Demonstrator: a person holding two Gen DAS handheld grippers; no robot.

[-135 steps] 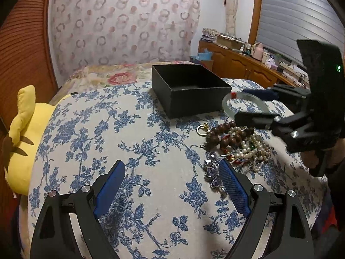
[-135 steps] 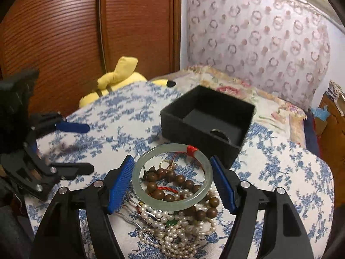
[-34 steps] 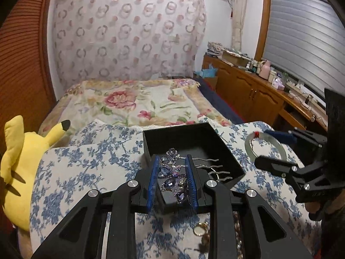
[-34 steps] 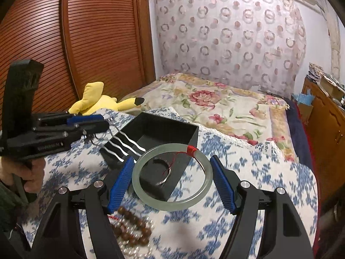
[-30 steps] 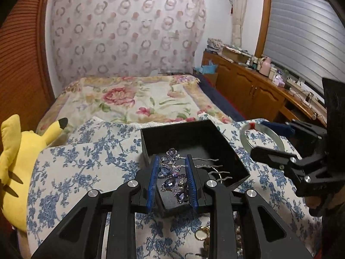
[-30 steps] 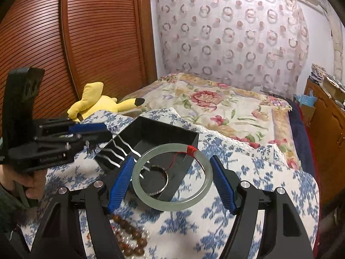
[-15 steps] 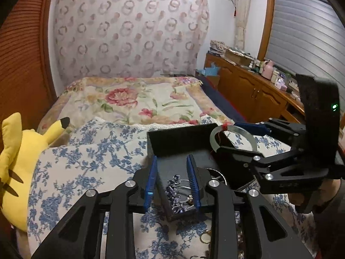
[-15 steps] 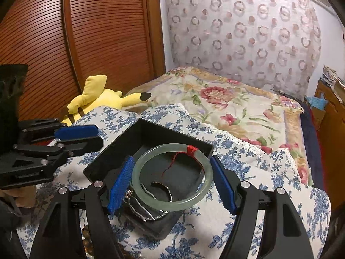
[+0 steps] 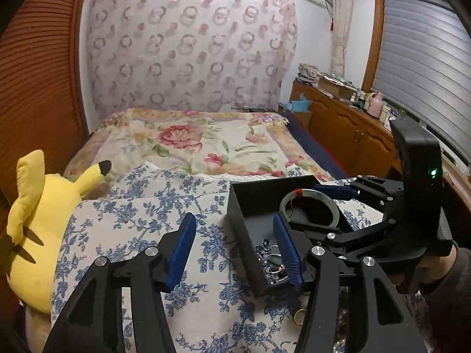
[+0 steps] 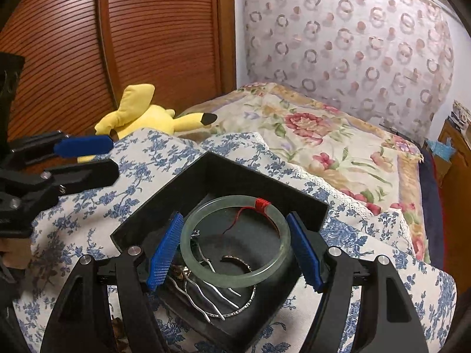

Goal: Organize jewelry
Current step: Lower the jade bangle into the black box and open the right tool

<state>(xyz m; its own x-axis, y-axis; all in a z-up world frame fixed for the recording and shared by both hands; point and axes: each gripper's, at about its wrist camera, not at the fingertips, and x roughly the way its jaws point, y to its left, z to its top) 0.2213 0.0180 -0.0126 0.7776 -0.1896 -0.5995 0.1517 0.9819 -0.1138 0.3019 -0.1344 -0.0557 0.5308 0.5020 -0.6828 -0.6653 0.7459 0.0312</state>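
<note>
Right gripper (image 10: 234, 248) pinches the jade bangle (image 10: 235, 241) across its diameter, one blue pad on each outer edge, and holds it level above the open black box (image 10: 266, 181). This flat orientation appears chosen so the ring can drop onto the box floor without striking the walls. A red thread (image 10: 262, 203) is tied at the bangle's far side. Beneath it, inside the box, lie a silver hair fork (image 10: 203, 292) and a thin metal bangle (image 10: 240, 306).

Left gripper (image 9: 234, 253) is spread wide and carries nothing. It sits over the near-left corner of the box, one pad above the floral bedspread (image 9: 141, 220), the other above the box interior, where the purple jewelled hairpiece (image 9: 268, 260) rests. More loose pieces, including a gold ring (image 9: 300, 314), lie on the bedspread beside the box, awaiting collection.
</note>
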